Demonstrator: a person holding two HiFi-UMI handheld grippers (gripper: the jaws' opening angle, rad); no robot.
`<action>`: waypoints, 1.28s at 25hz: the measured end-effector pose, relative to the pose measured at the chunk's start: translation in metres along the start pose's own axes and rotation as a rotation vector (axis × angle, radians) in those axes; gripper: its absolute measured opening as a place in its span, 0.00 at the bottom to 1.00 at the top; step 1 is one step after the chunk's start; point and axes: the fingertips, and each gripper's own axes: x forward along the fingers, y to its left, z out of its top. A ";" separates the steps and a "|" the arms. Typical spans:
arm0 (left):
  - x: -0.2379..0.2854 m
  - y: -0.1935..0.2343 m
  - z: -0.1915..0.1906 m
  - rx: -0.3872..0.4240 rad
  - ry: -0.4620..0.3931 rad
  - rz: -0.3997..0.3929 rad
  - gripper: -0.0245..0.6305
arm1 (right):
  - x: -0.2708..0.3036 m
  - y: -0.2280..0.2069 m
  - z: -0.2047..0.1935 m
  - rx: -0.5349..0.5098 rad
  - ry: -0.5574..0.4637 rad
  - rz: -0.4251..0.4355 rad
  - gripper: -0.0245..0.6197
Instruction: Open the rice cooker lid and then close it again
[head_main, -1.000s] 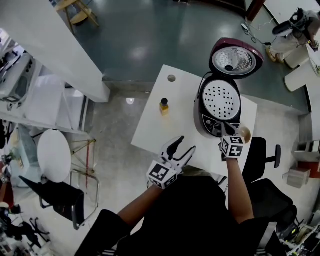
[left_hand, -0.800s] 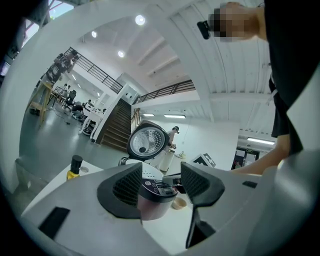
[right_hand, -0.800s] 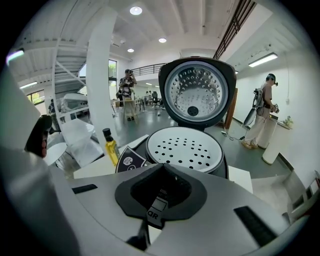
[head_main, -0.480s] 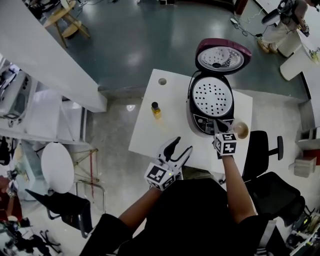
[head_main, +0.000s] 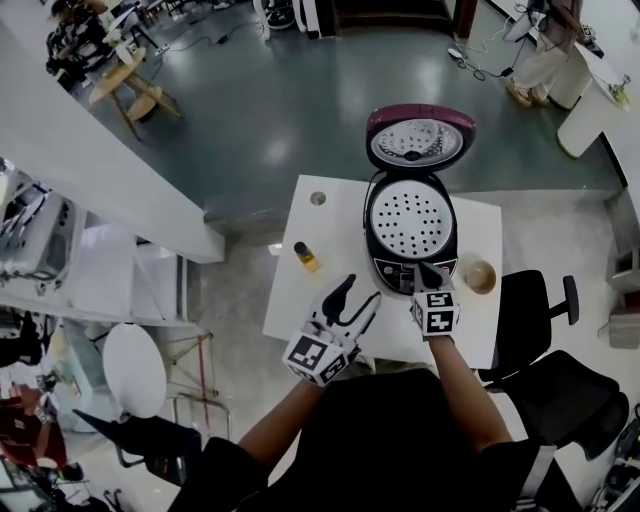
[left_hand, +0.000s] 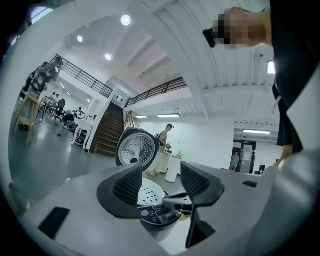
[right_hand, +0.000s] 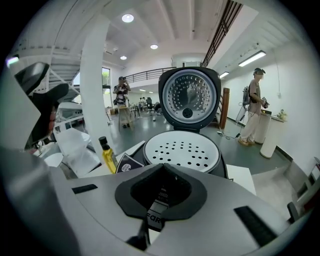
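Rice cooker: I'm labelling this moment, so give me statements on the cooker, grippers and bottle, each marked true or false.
The rice cooker lid stands open. True.
The right gripper has its jaws wide apart. False: they are together.
The left gripper is open, holding nothing. True.
The yellow bottle stands right of the cooker in the head view. False: it stands left of it.

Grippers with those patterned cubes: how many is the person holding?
2. The left gripper, jaws open, is over the white table's near edge; the right gripper, jaws shut, points at the open rice cooker's front panel. None seems hidden.
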 end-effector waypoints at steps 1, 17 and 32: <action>0.005 0.001 0.006 0.011 0.001 -0.006 0.37 | -0.001 0.000 0.000 0.003 0.000 0.000 0.04; 0.134 0.060 0.095 0.095 -0.007 -0.045 0.37 | -0.019 -0.013 0.014 0.079 -0.053 0.085 0.04; 0.240 0.113 0.163 0.254 0.012 -0.066 0.38 | -0.006 -0.009 0.014 0.120 -0.056 0.170 0.04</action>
